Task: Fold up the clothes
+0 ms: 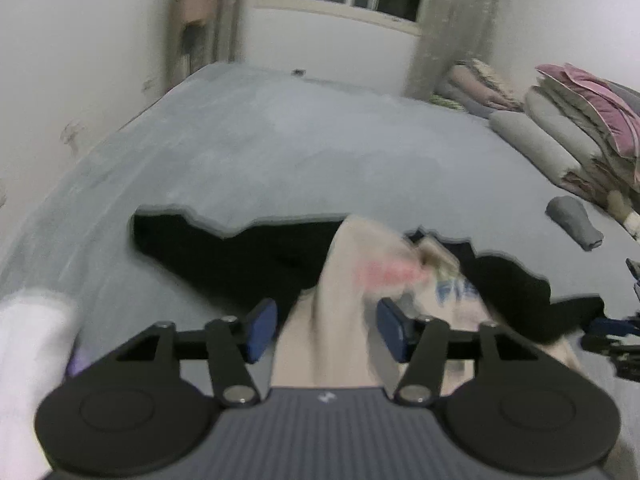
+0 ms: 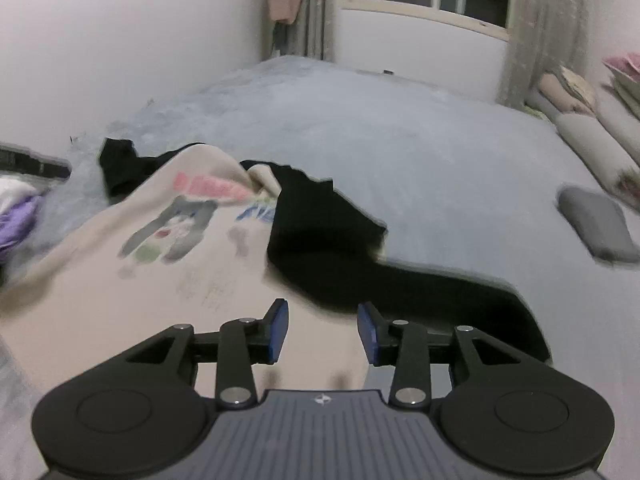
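Both my grippers open over a cream printed shirt on the grey bed.

My left gripper (image 1: 326, 330) has its blue pads spread wide, the cream shirt (image 1: 352, 280) bunched up between and ahead of them, not pinched. My right gripper (image 2: 323, 332) is also wide, shirt fabric under and to its left, print visible. Black garment (image 2: 320, 232) lies beyond both, partly under the shirt. Grey rolled item (image 2: 596, 224) far right; bedding stack (image 1: 580, 128) further right. Frames blurry.

soft cloth shirt (image 2: 120, 280) (printed), matt bedsheet (image 2: 400, 140)
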Available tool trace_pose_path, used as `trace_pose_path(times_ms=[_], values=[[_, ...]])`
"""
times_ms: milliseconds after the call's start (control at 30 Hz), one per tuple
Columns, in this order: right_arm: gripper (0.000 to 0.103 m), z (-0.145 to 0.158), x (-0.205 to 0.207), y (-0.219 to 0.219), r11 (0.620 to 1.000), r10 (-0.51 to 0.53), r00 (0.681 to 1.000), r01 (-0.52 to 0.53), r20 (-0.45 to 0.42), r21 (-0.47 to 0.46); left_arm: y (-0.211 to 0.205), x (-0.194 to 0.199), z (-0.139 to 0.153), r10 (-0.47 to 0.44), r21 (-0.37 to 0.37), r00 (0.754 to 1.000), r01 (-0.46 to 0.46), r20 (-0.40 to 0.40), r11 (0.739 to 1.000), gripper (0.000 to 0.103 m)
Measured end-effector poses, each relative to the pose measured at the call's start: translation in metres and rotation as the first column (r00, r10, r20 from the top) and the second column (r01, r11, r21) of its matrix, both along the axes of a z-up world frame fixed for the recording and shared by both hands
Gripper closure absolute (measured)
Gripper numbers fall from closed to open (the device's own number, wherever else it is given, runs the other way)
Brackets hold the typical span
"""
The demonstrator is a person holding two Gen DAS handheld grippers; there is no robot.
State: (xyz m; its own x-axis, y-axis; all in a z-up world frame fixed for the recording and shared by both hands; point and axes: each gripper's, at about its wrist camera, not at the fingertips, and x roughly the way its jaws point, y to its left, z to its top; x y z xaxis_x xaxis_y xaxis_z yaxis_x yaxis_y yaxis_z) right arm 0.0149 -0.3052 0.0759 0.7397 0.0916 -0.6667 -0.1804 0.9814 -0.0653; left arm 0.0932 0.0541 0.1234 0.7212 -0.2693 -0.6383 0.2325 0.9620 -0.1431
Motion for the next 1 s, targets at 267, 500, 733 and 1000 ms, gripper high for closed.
trace_pose_path(times_ms=[267,500,733,1000], values=[[0.056,-0.008,0.125,-0.002,0.993,0.079,0.995,-0.073,-0.063,0.093,-0.066,0.129,-0.040,-0.117,0.106,0.993,0.120,-0.034,0.987,0.032],[0.081,-0.047,0.158,0.037,0.967,0.242,0.959,-0.250,-0.145,-0.041,-0.112,0.151,-0.095,-0.258,0.153,0.962,0.269,-0.087,0.951,0.073],[0.093,-0.009,0.146,0.045,0.940,0.188,0.976,-0.148,0.106,-0.308,-0.099,0.154,-0.064,-0.155,0.133,0.988,0.155,-0.012,0.979,0.103],[0.093,-0.005,0.171,0.019,0.961,0.122,0.992,-0.108,0.041,-0.256,-0.074,0.154,-0.071,-0.124,0.204,0.991,0.130,-0.041,0.970,0.073]])
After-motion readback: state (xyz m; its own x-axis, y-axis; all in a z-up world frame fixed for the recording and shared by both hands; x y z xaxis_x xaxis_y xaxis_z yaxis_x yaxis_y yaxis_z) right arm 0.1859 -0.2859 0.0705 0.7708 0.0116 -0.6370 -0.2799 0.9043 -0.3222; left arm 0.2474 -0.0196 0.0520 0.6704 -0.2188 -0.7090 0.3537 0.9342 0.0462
